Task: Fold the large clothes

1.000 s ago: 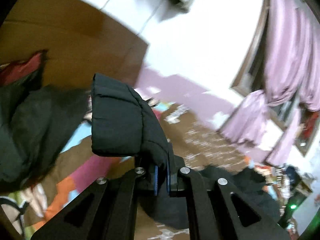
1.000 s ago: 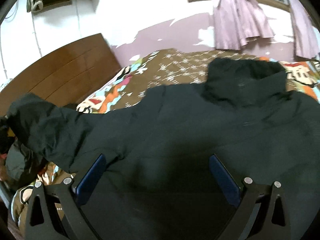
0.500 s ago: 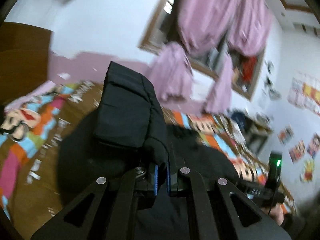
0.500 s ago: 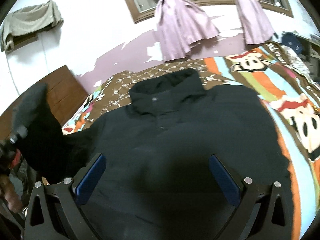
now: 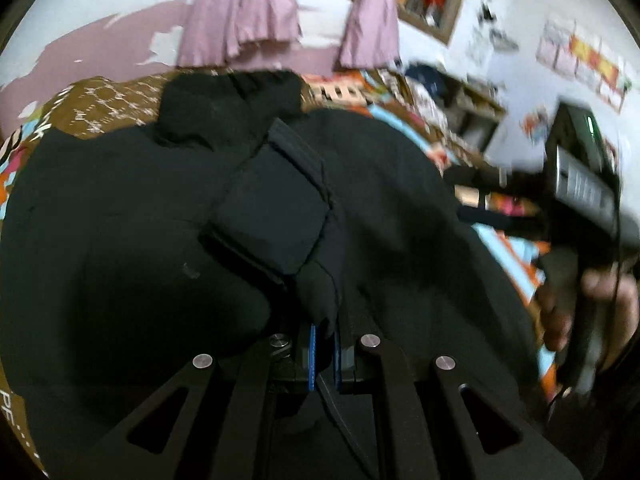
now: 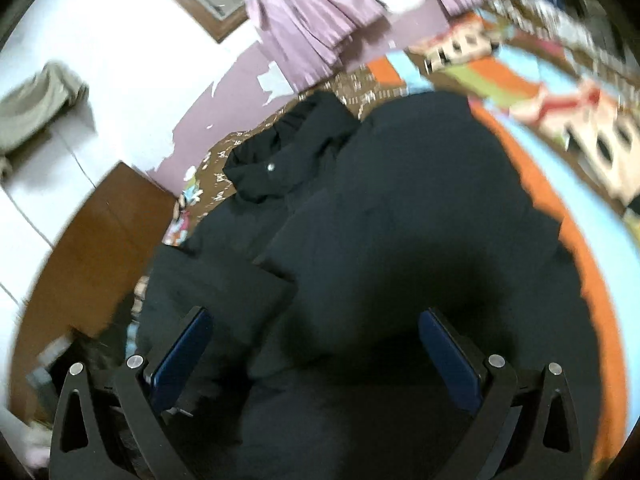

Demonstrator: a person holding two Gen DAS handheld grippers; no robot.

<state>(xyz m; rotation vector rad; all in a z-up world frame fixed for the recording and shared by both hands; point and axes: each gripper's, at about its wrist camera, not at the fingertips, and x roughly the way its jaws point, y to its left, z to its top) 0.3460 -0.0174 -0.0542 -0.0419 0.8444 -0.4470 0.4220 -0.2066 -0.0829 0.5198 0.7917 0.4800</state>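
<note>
A large black padded jacket (image 5: 400, 216) lies spread on the bed, collar (image 5: 228, 108) toward the far wall. My left gripper (image 5: 324, 356) is shut on the jacket's sleeve cuff (image 5: 276, 216) and holds the sleeve laid over the jacket's body. In the right wrist view the jacket (image 6: 420, 240) fills the middle, with its collar (image 6: 288, 152) at the far side. My right gripper (image 6: 316, 356) is open and empty just above the jacket. The right gripper's body and the hand on it show at the right edge of the left wrist view (image 5: 580, 184).
The bed has a bright cartoon-print cover (image 6: 560, 92). A wooden headboard (image 6: 100, 248) stands at the left. Purple curtains (image 5: 240, 16) hang on the far wall. Cluttered shelves (image 5: 460, 108) stand beyond the bed's right side.
My left gripper has swung the held sleeve from the left side over onto the jacket's body. The right wrist view has shifted left and tilted; its jaws stay open.
</note>
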